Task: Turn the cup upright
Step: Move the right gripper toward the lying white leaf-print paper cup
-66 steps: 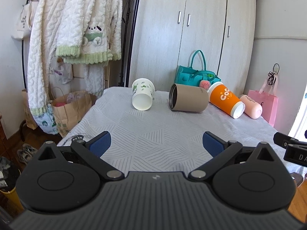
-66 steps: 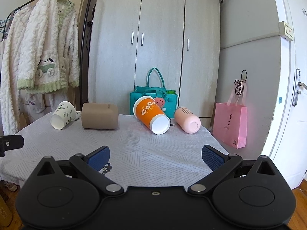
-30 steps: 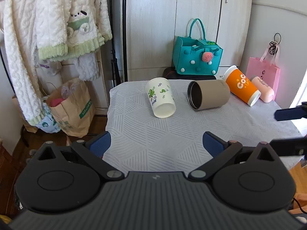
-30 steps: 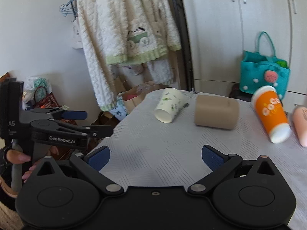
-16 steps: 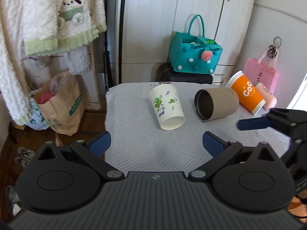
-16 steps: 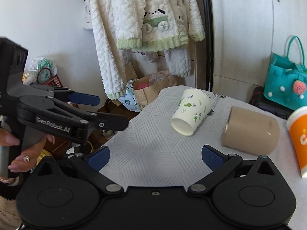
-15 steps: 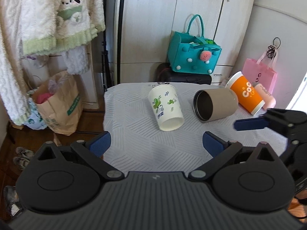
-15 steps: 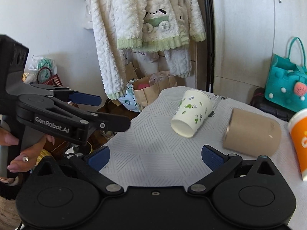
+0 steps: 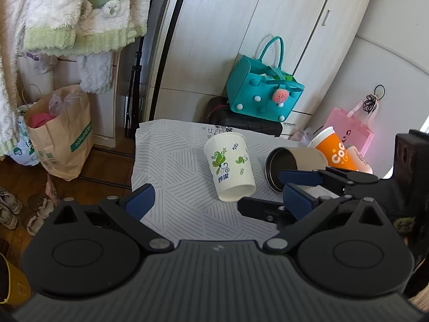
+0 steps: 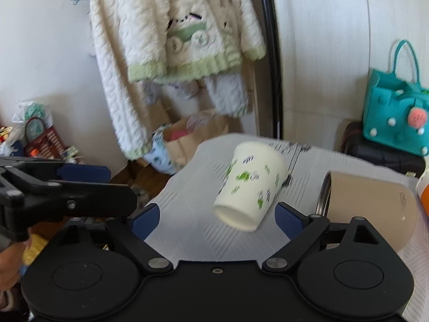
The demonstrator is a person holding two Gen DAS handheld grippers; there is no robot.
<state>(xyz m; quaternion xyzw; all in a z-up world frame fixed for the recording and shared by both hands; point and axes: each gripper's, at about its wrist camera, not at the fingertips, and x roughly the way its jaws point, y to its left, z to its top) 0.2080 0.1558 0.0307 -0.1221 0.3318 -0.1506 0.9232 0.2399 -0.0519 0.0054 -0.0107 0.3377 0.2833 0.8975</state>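
While the paper cup (image 10: 249, 185) lies sideways, both grippers hover, jaws apart.

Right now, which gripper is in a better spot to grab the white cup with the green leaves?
Probably the right gripper. The white cup lies on its side straight ahead of its open fingers. The left gripper is open too, but it sits further back with the cup off to one side.

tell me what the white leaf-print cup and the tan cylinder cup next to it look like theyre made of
White leaf-print cup: looks like matte paper, with green leaf art printed on the wall and a thin rolled rim.

Tan cylinder cup: matte tan outside, possibly a coating or sleeve; the dark interior and shiny rim suggest metal, though that is uncertain.
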